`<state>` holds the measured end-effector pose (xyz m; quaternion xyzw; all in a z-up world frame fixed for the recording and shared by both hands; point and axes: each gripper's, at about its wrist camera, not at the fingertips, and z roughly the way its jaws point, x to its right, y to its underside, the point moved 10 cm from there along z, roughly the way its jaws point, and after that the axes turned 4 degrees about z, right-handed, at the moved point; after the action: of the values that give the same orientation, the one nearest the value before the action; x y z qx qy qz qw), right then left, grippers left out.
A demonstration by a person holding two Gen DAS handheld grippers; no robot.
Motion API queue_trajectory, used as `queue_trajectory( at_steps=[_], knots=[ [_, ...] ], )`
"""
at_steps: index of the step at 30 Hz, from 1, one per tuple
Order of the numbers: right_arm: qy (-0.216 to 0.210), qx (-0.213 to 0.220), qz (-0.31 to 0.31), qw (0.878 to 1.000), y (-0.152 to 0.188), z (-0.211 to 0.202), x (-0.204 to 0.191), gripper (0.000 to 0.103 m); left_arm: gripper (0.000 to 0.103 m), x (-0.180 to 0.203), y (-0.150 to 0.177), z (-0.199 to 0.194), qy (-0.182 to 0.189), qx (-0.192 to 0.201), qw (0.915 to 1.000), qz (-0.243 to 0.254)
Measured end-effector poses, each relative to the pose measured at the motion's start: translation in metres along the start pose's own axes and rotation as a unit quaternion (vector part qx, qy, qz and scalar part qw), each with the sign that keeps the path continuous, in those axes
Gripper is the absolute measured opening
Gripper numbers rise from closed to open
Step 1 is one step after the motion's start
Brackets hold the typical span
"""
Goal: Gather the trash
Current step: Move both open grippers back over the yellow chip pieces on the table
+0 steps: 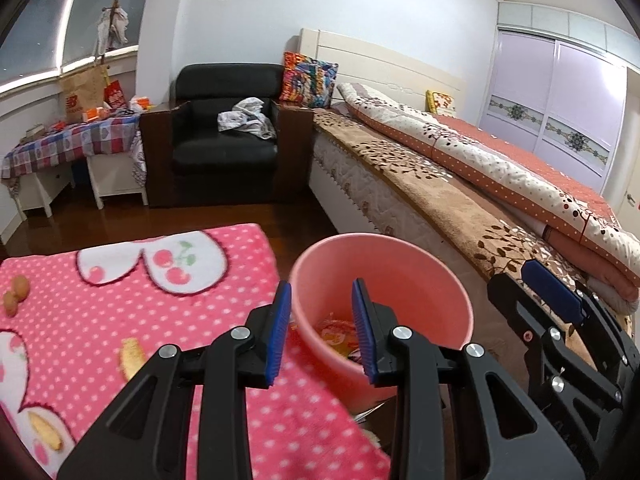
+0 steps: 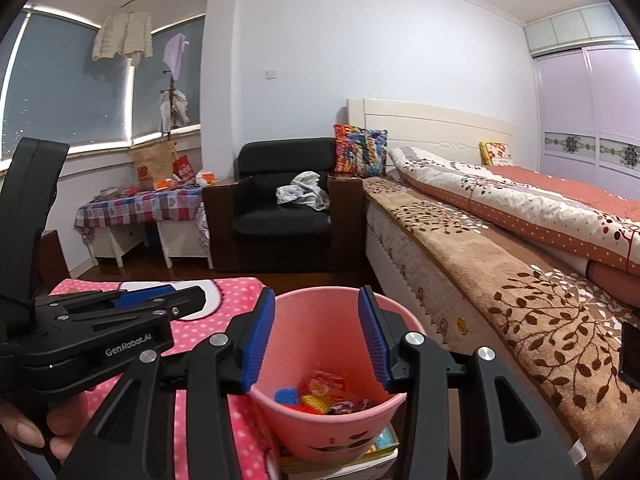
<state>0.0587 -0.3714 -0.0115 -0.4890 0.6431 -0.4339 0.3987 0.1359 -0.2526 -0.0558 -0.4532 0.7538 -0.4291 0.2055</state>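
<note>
On the blanket (image 1: 160,340) at 9 o'clock: scraps (image 1: 132,358), light, crumbly, pinch mid-body. Both grippers, left (image 1: 322,330) and right (image 2: 316,340), apart, empty, above bin (image 2: 332,412).

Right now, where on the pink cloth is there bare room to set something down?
Free: the polka-dot stretch of the pink cloth between the cherry patch and the left gripper. Crowded: the left edge with the nuts, the peel scraps, and the bin at the right edge.

Hidden and cut off

The right tool (image 2: 318,336) covers part of the pink bin's (image 2: 320,432) rim; its trash (image 2: 324,394) is too jumbled to identify.
</note>
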Motion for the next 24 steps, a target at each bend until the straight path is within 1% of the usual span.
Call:
queue_trajectory(
  at_steps=[7, 15, 24],
  knots=[
    [-0.033, -0.009, -0.005, 0.999, 0.006, -0.012, -0.033, 0.043, 0.031, -0.031, 0.016, -0.032, -0.03, -0.003, 0.9995, -0.006],
    [-0.063, -0.027, -0.008, 0.998, 0.017, -0.02, -0.063, 0.043, 0.031, -0.077, 0.037, -0.064, -0.064, -0.005, 0.997, -0.043],
    [-0.096, -0.055, -0.006, 0.994, 0.036, -0.022, -0.089, 0.043, 0.031, -0.125, 0.062, -0.1, -0.103, -0.005, 0.9924, -0.067]
  ],
)
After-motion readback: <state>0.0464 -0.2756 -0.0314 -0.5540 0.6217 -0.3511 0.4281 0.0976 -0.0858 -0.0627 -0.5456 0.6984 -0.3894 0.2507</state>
